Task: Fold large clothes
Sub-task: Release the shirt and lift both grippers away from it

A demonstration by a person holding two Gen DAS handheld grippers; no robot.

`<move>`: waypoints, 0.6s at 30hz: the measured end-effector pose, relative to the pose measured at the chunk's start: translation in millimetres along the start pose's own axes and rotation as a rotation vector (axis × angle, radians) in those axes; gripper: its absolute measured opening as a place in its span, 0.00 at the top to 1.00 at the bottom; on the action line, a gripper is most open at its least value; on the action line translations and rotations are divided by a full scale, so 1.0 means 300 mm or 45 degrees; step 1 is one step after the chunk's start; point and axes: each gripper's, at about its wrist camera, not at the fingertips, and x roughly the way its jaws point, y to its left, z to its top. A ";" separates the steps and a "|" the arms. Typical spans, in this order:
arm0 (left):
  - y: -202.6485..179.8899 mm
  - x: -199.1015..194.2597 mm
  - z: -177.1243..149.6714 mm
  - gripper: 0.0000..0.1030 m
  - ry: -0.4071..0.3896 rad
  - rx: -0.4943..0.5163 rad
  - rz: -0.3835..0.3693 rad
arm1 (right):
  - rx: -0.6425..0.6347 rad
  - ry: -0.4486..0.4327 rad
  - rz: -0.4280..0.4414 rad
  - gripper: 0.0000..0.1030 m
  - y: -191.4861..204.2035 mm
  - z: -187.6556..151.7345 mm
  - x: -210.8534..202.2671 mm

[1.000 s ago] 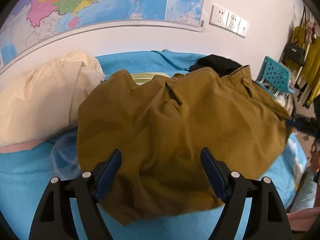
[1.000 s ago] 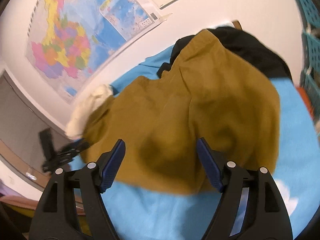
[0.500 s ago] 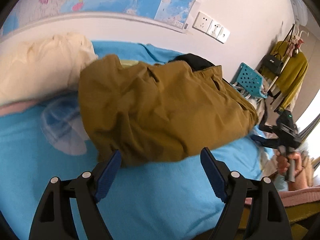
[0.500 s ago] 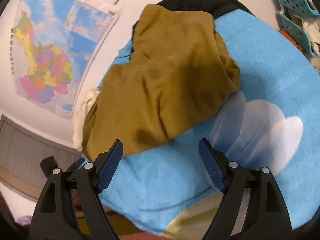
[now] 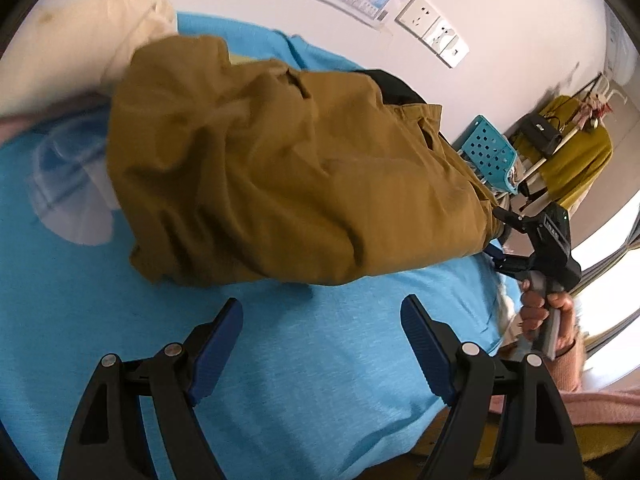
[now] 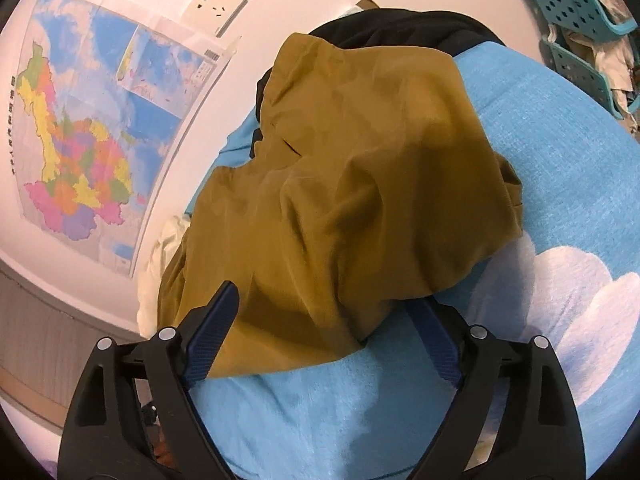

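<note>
A large brown garment [image 5: 288,176] lies crumpled in a heap on the blue blanket [image 5: 300,360]. My left gripper [image 5: 320,304] is open over bare blanket, just short of the garment's near edge, with nothing between its fingers. At the right of the left wrist view a hand holds my right gripper [image 5: 496,234] at the garment's far end. In the right wrist view the brown garment [image 6: 360,184] fills the middle. My right gripper [image 6: 324,300] has its jaws opening, and the garment's near hem lies loosely between them without being pinched.
Cream bedding [image 5: 60,52] lies at the back left by the wall. A black garment [image 6: 400,28] sits behind the brown one. A teal perforated stool [image 5: 488,152] and a rack with a yellow garment [image 5: 576,160] stand beyond the bed. A map [image 6: 80,140] hangs on the wall.
The left gripper has drawn back and swung right, so the garment no longer lies between its jaws. The right gripper has rolled and dropped onto the hem with its jaws wider.
</note>
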 end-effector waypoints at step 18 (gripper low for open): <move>0.063 0.049 0.120 0.13 -0.195 -0.390 -0.139 | 0.046 -0.034 0.003 0.15 0.009 -0.004 0.011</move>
